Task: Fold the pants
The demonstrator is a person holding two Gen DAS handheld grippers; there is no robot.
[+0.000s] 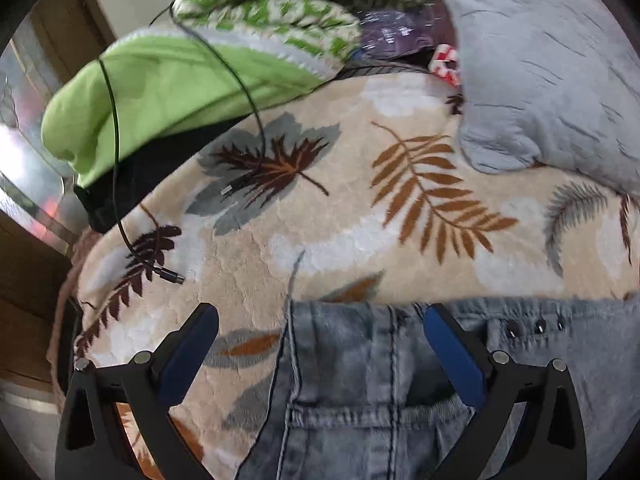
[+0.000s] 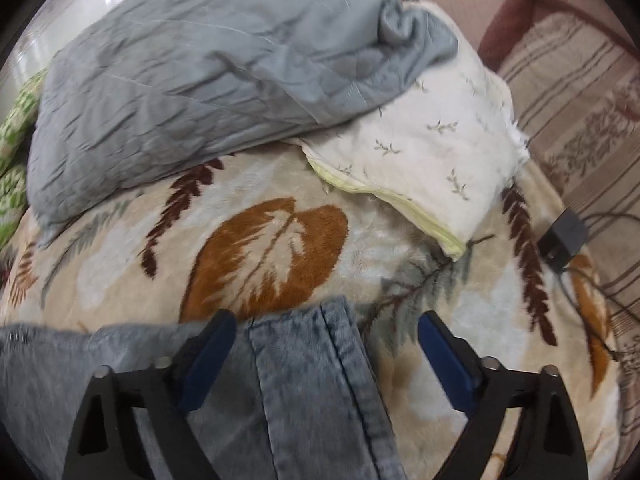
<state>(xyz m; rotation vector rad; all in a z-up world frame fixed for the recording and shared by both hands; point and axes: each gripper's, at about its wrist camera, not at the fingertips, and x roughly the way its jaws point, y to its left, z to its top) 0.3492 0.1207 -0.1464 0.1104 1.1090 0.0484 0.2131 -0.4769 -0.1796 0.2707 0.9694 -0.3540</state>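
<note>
My left gripper (image 1: 322, 354) stands with its jaws wide, nothing clamped; the waistband end of the faded light-blue denim pants (image 1: 384, 384) lies between and below the blue pads, a pocket seam and a row of dark rivets visible. The pants rest flat on the bed's beige fleece blanket printed with brown and grey leaves (image 1: 352, 208). My right gripper (image 2: 326, 354) likewise has its jaws wide, holding nothing; a seamed edge of the same pants (image 2: 304, 380) runs between the pads, with the left pad over the denim and the right pad over bare blanket (image 2: 400, 240).

Beyond the pants, towards the head of the bed: a crumpled grey-blue quilt (image 2: 192, 80), touching a white pillow with small leaf sprigs and a pale yellow edge (image 2: 432, 148). At left, a lime-green cloth (image 1: 160, 92) under a green-and-white patterned cover (image 1: 272, 20). Thin black cables (image 1: 116, 160) trail across the blanket, their plug ends lying loose. A small dark grey adapter block (image 2: 562, 240) sits at the blanket's right edge
</note>
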